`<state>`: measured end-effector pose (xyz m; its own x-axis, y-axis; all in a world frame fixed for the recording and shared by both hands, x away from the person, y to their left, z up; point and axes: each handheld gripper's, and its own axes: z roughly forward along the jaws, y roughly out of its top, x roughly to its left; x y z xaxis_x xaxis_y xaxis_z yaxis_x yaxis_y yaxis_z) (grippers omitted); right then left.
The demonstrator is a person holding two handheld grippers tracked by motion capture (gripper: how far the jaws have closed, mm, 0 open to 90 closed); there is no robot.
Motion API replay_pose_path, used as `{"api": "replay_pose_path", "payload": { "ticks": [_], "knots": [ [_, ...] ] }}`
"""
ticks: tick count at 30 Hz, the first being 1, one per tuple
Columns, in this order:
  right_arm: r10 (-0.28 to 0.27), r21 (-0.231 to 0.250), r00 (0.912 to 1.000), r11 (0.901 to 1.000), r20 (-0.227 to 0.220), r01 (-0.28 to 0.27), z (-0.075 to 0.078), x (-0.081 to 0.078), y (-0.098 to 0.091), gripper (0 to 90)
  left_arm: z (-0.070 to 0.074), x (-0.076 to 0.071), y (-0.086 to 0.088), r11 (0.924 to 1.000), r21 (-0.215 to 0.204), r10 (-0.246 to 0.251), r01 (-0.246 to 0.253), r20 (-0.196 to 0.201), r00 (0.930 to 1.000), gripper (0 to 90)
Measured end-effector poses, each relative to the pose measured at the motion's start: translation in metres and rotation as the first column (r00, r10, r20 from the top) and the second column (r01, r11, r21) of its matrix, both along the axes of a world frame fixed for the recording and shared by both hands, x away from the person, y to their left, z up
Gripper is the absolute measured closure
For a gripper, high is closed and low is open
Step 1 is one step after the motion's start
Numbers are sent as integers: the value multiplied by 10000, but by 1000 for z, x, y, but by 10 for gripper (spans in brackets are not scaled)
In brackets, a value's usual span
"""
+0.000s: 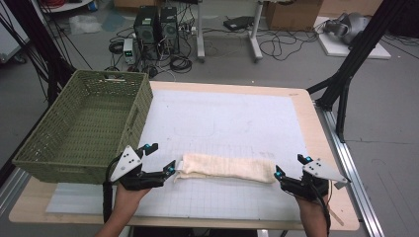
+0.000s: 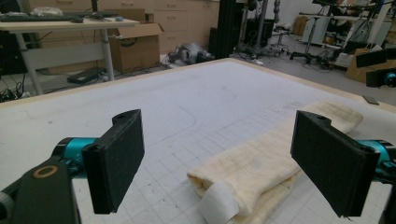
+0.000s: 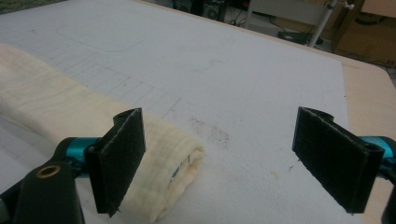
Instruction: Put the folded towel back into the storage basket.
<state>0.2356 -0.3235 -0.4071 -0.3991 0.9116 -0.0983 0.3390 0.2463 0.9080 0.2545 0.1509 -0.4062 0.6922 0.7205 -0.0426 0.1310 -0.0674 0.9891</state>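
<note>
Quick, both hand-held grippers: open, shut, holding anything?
Left hand-held gripper: open, holding nothing, at the folded towel's left end.
Right hand-held gripper: open, holding nothing, at its right end.

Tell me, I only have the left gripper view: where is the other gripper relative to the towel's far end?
Observer: The right gripper sits at the folded towel's right end, jaws open, not gripping it.
Operator: Is my left gripper closed on anything?
Observer: No. The left gripper is open at the towel's left end, one jaw beside the edge.
Operator: Anything beside me on the table?
Observer: A green woven basket stands on the table's left side, just beyond the left gripper.
</note>
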Motion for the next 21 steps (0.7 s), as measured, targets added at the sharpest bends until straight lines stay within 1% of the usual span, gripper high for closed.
{"api": "replay_pose_path", "payload": {
  "ticks": [7, 9, 12, 13, 14, 17, 21],
  "knots": [
    [10, 18, 10000, 10000, 10, -10, 0, 0, -1, 158, 4, 0, -2, 10000, 14, -88, 89, -102, 9999, 178],
    [8, 8, 10000, 10000, -8, -8, 0, 0, -2, 158, 5, 1, -3, 9999, -62, -142, 141, -162, 9998, 178],
    [-14, 36, 10000, 10000, -6, 14, 0, -1, -2, 158, 8, 6, -4, 9990, 8, -456, 457, -490, 9978, 178],
    [-13, 39, 10000, 10000, -7, 13, 0, -1, -2, 158, 8, 6, -4, 9990, 8, -456, 457, -490, 9978, 178],
    [-22, 41, 10000, 10000, -10, 22, 0, -1, -2, 158, 10, 8, -4, 9988, 2, -495, 496, -590, 9970, 177],
    [-22, 35, 10000, 10000, -14, 22, 0, -1, -2, 158, 18, 13, -3, 9983, -39, -585, 583, -697, 9959, 178],
    [7, 20, 10000, 10000, -1, -7, 0, -1, -1, 158, 22, 17, -5, 9979, 48, -637, 643, -713, 9954, 179]
  ]
}}
